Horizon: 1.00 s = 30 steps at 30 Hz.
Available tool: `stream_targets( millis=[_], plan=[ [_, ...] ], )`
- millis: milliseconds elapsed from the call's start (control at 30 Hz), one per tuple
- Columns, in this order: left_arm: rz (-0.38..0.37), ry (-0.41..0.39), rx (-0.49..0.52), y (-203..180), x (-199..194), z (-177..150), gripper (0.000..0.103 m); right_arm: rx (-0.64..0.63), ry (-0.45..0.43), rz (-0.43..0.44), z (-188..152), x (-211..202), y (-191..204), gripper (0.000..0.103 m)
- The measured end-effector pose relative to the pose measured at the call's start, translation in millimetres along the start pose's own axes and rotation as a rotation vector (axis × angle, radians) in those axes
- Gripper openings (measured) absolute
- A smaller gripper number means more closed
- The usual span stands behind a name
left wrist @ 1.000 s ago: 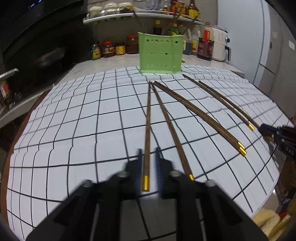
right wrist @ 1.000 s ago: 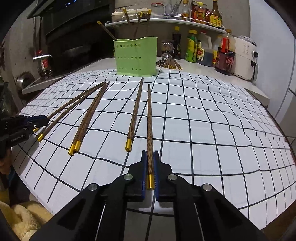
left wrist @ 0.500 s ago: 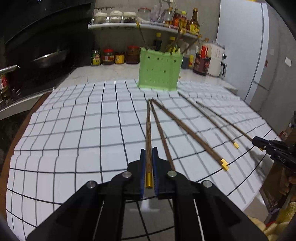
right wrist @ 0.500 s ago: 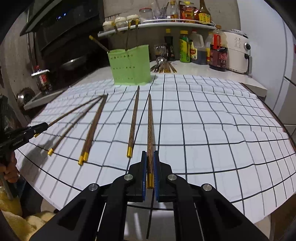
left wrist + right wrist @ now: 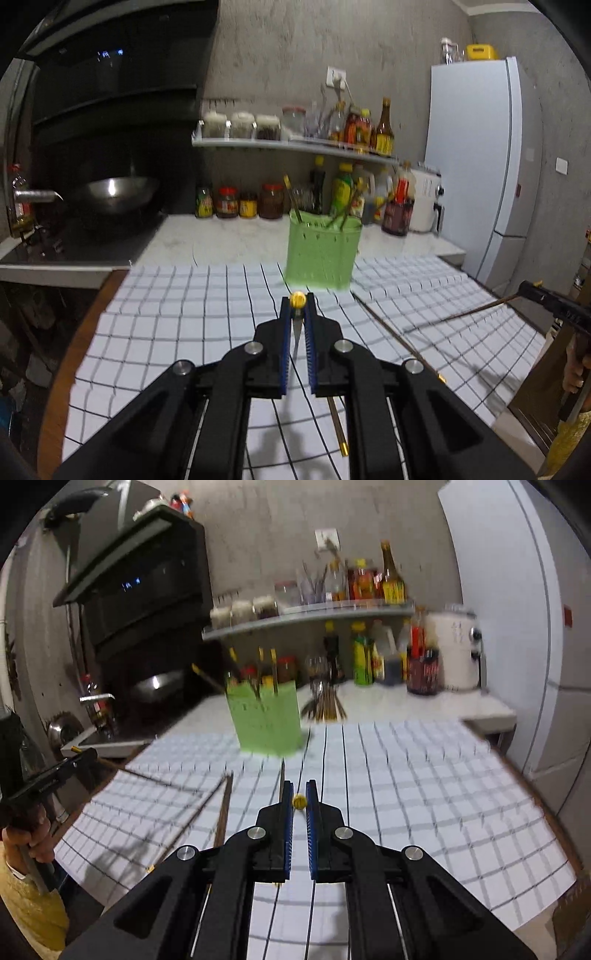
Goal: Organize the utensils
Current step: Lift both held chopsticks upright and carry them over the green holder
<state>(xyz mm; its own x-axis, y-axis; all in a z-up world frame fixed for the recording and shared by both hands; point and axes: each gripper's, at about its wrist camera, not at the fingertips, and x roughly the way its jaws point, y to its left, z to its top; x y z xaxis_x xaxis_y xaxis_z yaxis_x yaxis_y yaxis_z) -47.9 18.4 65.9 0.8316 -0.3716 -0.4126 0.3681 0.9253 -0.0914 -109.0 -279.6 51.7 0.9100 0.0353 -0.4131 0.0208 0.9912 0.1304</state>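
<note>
My left gripper (image 5: 297,306) is shut on the gold-capped end of a brown chopstick (image 5: 297,299), lifted above the grid mat (image 5: 177,317). My right gripper (image 5: 299,794) is likewise shut on another chopstick's gold end (image 5: 299,802). Each gripper also shows at the edge of the other view, the right gripper (image 5: 532,290) and the left gripper (image 5: 86,755), both with a chopstick slanting down toward the mat. Straight ahead at the mat's far edge stands the green perforated holder (image 5: 321,254) (image 5: 264,720), with a few chopsticks in it. Several more chopsticks (image 5: 221,812) (image 5: 338,424) lie on the mat.
Behind the holder a shelf (image 5: 295,146) and the counter carry jars and sauce bottles. A wok (image 5: 114,192) sits on the dark stove at left, a white fridge (image 5: 476,155) stands at right. A bundle of cutlery (image 5: 325,705) lies on the counter beside the holder.
Both grippers have risen off the mat with their chopsticks and tipped up toward level, so the holder and the back wall now fill the views.
</note>
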Motion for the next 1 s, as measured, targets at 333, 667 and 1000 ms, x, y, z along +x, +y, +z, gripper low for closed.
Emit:
stream_targets(
  millis=[333, 667, 1000],
  plan=[
    [0.005, -0.059, -0.04, 14.9, -18.2, 6.1, 0.007, -0.042, -0.068, -0.012, 23.6, -11.7, 7.6, 0.007],
    [-0.02, -0.087, -0.053, 18.1, -28.1, 12.0, 0.007, -0.063, -0.07, -0.035, 25.6, -7.0, 11.2, 0.007],
    [-0.026, -0.093, -0.037, 15.4, -30.0, 13.4, 0.007, -0.066, -0.074, -0.042, 28.3, -3.8, 13.6, 0.008]
  ],
)
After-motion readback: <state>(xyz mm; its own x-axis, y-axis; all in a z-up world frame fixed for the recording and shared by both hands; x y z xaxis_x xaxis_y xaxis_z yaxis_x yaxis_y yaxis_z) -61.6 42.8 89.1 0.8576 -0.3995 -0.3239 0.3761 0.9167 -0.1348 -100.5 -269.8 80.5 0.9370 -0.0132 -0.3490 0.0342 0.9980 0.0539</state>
